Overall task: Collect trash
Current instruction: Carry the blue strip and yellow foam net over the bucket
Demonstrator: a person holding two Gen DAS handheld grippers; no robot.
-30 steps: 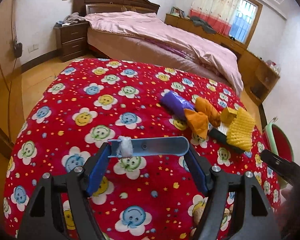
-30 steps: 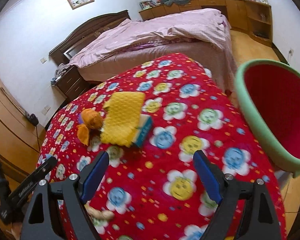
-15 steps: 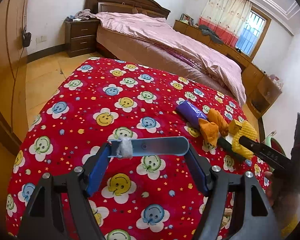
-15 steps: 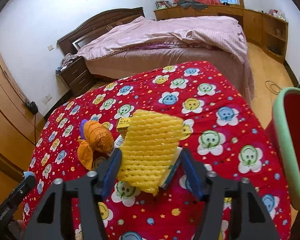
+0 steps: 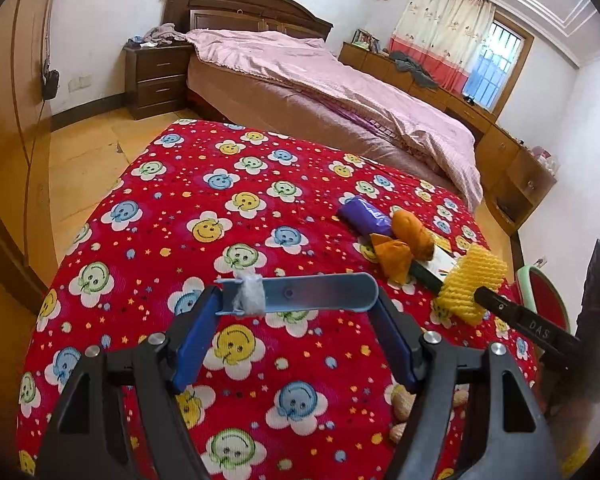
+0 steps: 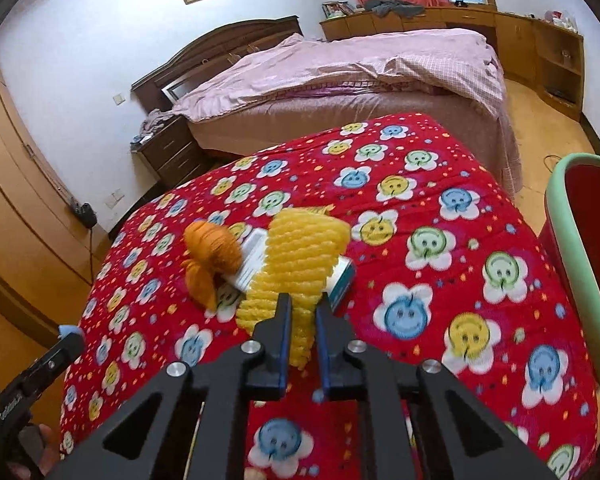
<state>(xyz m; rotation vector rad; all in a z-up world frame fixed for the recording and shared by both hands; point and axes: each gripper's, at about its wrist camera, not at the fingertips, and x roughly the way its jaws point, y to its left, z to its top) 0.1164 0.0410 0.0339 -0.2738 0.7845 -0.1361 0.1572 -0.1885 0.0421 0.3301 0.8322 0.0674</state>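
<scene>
Yellow foam net covers most of the box on the red flowered cloth. Right gripper just squeezed closed, pinching the net's near edge. Left gripper clamps a blue strip lengthwise. Red bin is cut off at right.

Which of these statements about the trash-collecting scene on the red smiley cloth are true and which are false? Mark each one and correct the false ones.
1. The right gripper is clamped on the yellow foam net. True; its jaws have just been closing on it.
2. The left gripper is empty. False: a blue plastic strip with a white wad spans its fingers.
3. The red bin with the green rim stands on the cloth. False: it stands beside the table, past the cloth's edge.
4. An orange bag lies beside a purple wrapper. True.
5. The yellow foam net lies over a small box. True.
</scene>
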